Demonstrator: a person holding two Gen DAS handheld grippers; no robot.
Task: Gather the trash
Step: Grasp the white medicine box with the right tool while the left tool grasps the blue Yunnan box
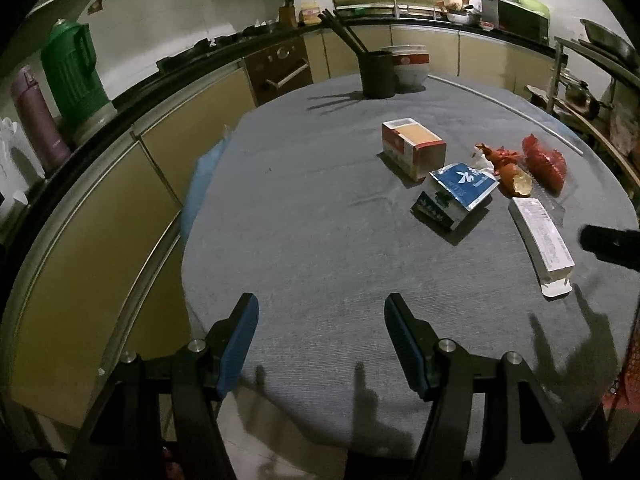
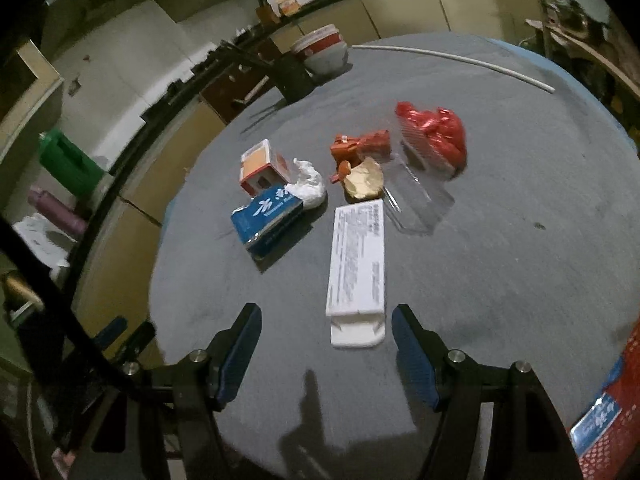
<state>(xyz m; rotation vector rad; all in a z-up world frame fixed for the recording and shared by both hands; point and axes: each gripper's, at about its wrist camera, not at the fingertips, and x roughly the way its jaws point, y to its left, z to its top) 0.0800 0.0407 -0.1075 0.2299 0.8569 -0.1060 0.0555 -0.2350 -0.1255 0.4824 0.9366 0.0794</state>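
Trash lies in a loose cluster on the grey-clothed round table (image 1: pixel 320 208): a red and orange carton (image 1: pixel 414 152), a blue carton (image 1: pixel 456 194), a long white box (image 2: pixel 358 272), a crumpled white tissue (image 2: pixel 308 180), an orange wrapper (image 2: pixel 362 144), a bitten fruit core (image 2: pixel 364 180), a clear plastic tray (image 2: pixel 420 200) and a red plastic bag (image 2: pixel 434 132). My left gripper (image 1: pixel 322 304) hangs open over the near table edge, well short of the cartons, holding nothing. My right gripper (image 2: pixel 327 312) is open, with the white box's near end lying between its fingertips, untouched by the pads.
A black chopstick holder (image 1: pixel 378 74) and stacked bowls (image 1: pixel 410 66) stand at the table's far side, with a white rod (image 2: pixel 460 62) along the far right rim. A red mesh basket (image 2: pixel 616 392) holding a blue packet sits at the near right. Kitchen cabinets (image 1: pixel 120 240) run along the left.
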